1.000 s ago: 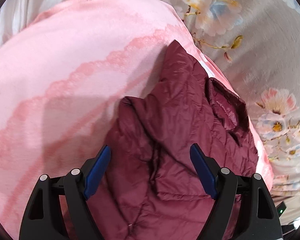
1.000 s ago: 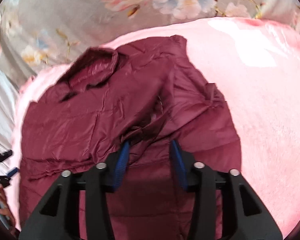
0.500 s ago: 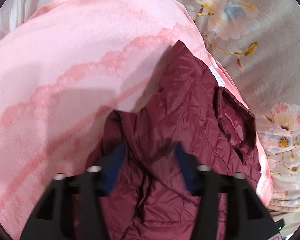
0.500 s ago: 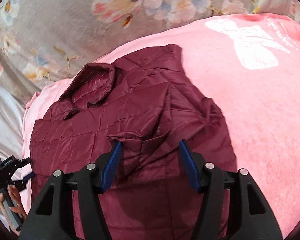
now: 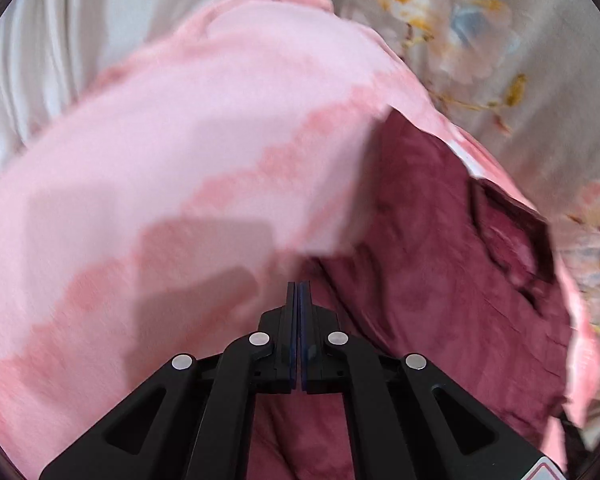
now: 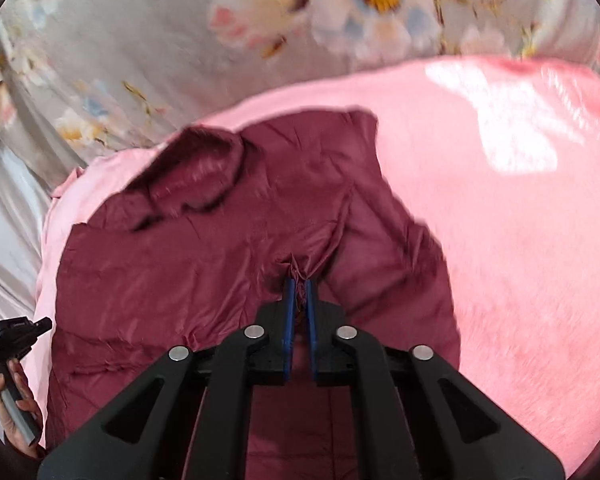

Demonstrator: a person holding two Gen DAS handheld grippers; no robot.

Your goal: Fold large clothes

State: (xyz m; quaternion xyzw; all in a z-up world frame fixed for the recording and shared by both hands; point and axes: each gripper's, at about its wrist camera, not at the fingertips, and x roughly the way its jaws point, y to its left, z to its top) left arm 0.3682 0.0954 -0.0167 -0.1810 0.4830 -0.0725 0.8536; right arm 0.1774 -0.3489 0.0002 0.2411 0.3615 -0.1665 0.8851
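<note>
A maroon quilted jacket [image 5: 440, 260] [image 6: 220, 264] lies spread on a pink blanket [image 5: 180, 160], collar toward the far side. My left gripper [image 5: 299, 286] is shut, its blue pads pressed flat together right at the jacket's left edge. I see no cloth between them. My right gripper [image 6: 299, 284] is closing on a pinched ridge of the jacket's middle, and the fabric bunches up between its pads. The jacket's near hem is hidden under both grippers.
A grey floral sheet [image 5: 500, 40] [image 6: 140, 40] lies beyond the pink blanket [image 6: 520, 240]. White cloth [image 5: 60, 40] lies at the far left. At the right wrist view's lower left edge, a person's hand [image 6: 8, 400] holds a black handle.
The left jaws went from wide open over the jacket to fully shut. The right jaws closed from half open onto a fold of the jacket, which now bunches at their tips.
</note>
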